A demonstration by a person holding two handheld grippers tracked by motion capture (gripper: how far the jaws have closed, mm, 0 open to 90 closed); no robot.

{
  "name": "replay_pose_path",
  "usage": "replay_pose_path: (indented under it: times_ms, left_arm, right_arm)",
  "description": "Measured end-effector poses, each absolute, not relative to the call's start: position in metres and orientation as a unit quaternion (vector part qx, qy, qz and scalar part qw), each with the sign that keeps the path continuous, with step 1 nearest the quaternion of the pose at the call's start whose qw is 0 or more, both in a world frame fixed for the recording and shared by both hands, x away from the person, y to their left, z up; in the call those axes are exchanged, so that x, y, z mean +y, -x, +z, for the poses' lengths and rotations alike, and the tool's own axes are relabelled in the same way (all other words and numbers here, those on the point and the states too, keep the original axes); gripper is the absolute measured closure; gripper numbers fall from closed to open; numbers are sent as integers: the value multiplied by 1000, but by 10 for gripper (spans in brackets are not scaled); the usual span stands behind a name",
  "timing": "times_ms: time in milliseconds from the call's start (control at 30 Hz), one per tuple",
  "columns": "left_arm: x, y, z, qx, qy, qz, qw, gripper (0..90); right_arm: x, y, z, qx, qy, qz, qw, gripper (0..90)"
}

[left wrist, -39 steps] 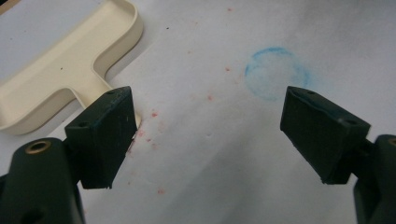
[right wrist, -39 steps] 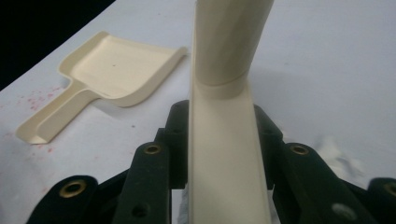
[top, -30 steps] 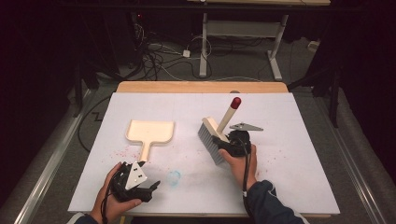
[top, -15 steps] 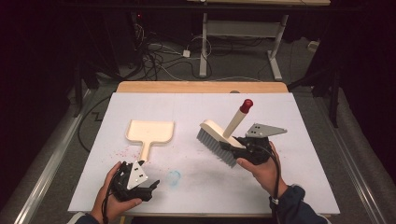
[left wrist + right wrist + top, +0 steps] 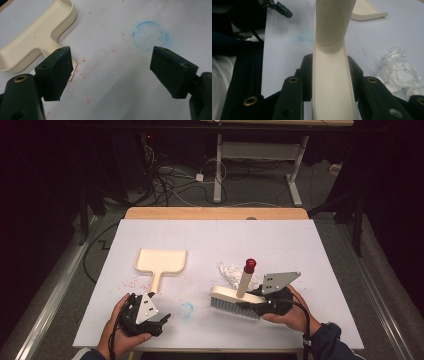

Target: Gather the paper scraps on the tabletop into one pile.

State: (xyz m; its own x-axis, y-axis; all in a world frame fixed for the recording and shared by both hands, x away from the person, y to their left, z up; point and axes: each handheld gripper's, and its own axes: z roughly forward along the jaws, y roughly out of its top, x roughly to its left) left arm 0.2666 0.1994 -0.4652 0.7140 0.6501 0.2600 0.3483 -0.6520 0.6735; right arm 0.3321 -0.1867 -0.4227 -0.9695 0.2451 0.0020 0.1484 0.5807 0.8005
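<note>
On the near right side of the white worktop (image 5: 310,250), the right gripper (image 5: 260,304) is clamped on a cream brush (image 5: 231,299), with the person's right hand (image 5: 290,312) wrapped around the gripper body from below and the forearm coming in from the bottom edge at a slant. From the right gripper view you can see both black jaws pressed flat against the sides of the brush's cream back, so it's closed tight on it. The brush sits low, bristles down at the worktop, long side running roughly left to right, and its handle with the red tip (image 5: 250,265) sticks up and tilts a bit away from the person. Just behind the brush there's a little heap of white paper scraps (image 5: 229,271), close to it, though I can't tell if the bristles touch it. Over on the near left, the left gripper (image 5: 162,320) rests low by the front edge, held in the left hand (image 5: 116,330), jaws spread wide with nothing between them. It's aimed at a faint blue ring mark (image 5: 186,310) on the worktop. The cream dustpan (image 5: 161,262) lies flat farther back on the left, handle pointing toward the person, with some red specks (image 5: 131,282) scattered beside it.
</note>
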Motion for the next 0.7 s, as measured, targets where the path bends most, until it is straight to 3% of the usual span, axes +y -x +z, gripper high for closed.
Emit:
replay_pose_path:
  times_ms: [700]
  left_arm:
    - [197,-268,-469,280,-878,244,301,178]
  right_arm:
    - [-184,-395,-431,889,-126,427,107,675]
